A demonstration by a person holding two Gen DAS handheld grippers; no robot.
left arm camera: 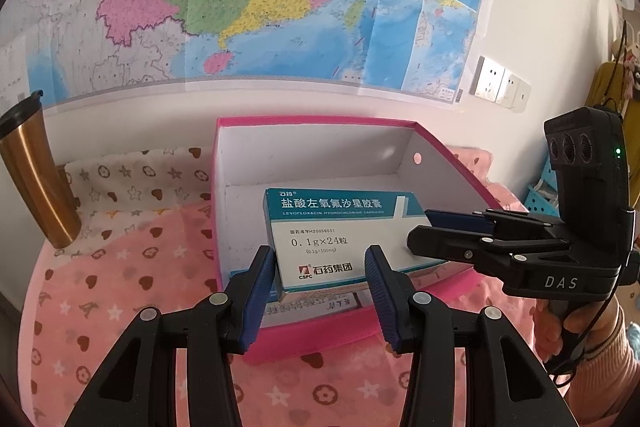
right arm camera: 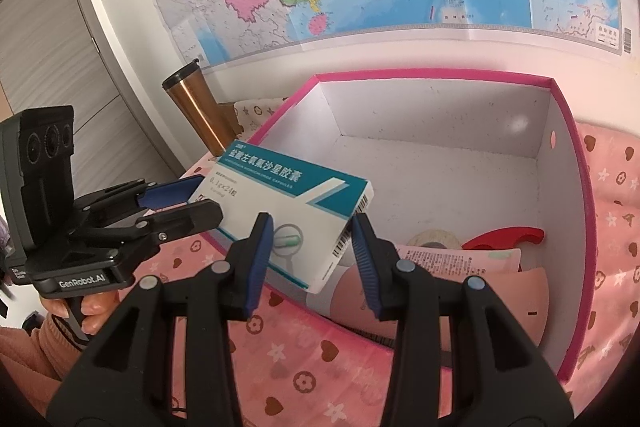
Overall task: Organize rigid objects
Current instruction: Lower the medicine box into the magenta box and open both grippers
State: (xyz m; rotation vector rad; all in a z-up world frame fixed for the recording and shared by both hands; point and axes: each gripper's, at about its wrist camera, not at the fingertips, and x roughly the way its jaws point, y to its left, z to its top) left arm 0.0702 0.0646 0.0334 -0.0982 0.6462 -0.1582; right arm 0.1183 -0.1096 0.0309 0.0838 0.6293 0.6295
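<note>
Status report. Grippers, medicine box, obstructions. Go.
Left gripper and right gripper both shut on the medicine box, held over the pink bin. Tape roll and red piece lie below; far half clear.

I see a surface covered by a pink cloth [left arm camera: 120, 291] printed with hearts, stars and flowers. On it, toward twelve o'clock from my left camera, stands an open pink box with white inner walls [left arm camera: 312, 155]. At about nine o'clock a copper-coloured tumbler with a black lid [left arm camera: 36, 171] stands at the cloth's edge, well apart from the box.
</note>
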